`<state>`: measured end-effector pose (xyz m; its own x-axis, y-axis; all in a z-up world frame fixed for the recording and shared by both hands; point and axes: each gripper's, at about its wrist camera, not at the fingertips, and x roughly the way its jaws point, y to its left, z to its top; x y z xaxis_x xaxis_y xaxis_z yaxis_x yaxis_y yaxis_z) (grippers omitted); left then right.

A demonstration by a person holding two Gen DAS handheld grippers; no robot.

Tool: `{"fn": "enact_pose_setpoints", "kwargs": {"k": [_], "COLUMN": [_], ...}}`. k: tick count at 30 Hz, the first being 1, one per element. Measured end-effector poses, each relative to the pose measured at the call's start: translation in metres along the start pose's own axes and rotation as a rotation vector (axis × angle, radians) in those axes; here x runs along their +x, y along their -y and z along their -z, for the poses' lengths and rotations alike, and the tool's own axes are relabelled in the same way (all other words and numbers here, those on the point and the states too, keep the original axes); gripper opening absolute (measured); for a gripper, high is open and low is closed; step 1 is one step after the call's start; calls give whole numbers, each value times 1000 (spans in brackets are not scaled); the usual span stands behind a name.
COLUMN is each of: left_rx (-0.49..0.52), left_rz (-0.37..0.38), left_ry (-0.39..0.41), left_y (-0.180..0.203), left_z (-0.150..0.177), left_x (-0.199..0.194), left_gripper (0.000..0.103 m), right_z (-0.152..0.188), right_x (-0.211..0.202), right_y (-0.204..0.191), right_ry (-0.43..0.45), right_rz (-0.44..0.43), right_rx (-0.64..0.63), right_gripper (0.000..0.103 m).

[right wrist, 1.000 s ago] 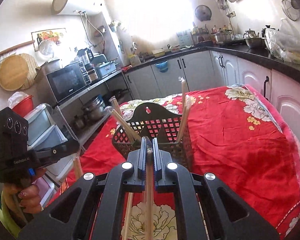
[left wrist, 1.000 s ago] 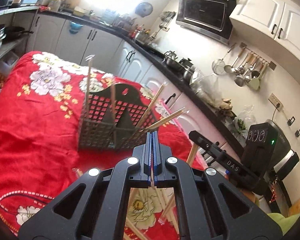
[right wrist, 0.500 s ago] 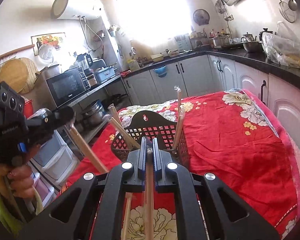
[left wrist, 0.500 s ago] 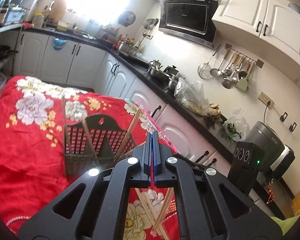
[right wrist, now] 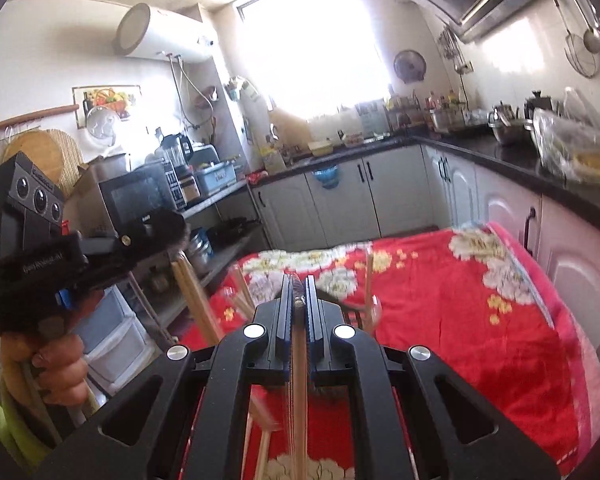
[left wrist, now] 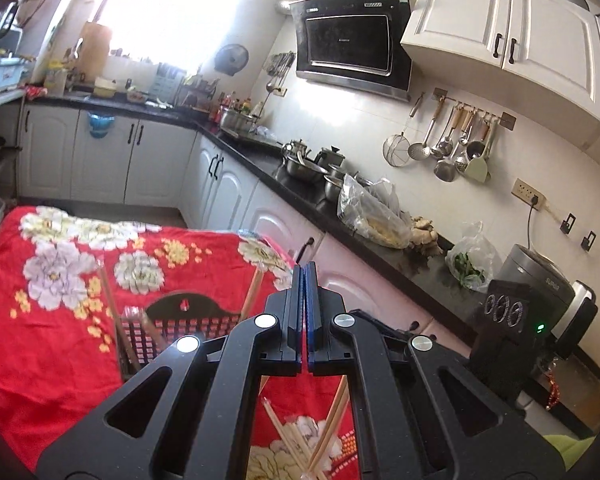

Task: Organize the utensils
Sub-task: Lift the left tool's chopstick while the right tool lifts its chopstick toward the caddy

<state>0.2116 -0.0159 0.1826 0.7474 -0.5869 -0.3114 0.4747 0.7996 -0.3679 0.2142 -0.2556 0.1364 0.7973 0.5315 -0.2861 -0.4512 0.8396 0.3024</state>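
I'm in a kitchen w/ a big red flower cloth (left wrist: 32, 340) over the table. A long black counter (left wrist: 340, 216) runs beside it, w/ pots and bags on top.

On the red cloth stands a dark basket (left wrist: 180, 320) w/ little holes. A few chopsticks (left wrist: 108, 300) stick up out of it, leaning diff ways. More loose chopsticks (left wrist: 300, 440) lie on the cloth close to me, crossing each other, just under my left hand-held gripper (left wrist: 304, 312).

My left hand-held gripper is pressed together. In its own view I see no stick between the tips. But in the right view the left hand-held gripper (right wrist: 100, 248) has wooden chopsticks (right wrist: 192, 300) hanging down below its front. My hand (right wrist: 56, 368) holds its handle.

My right hand-held gripper (right wrist: 299, 304) is pinching one chopstick (right wrist: 298, 380). The stick runs straight back btwn the two sides toward me, w/ its end poking out at the tips. This part is a bit blurry. The basket is just past the tips, mostly hidden.
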Motion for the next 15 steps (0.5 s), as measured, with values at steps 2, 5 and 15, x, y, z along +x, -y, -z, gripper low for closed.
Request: {"fn": "enact_pose_setpoints", "kwargs": {"k": [2,5,15], "left_rx": [9,35,50], "left_rz": [-2,-26,-100], "left_ry": [1,16,99], "left_y": [1,2,-6], "left_z": [-6,-14,-47], "left_x": [3,5,12], "left_gripper": [0,0,0], "right_z": [-9,-24,-56], "right_x": [2,3,15], "right_y": [-2,-3,-3], "right_ry": [17,51,121], "right_rz": [-2,-9,-5], "right_rx": [-1,2,-3], "right_gripper": [6,6,6]}}
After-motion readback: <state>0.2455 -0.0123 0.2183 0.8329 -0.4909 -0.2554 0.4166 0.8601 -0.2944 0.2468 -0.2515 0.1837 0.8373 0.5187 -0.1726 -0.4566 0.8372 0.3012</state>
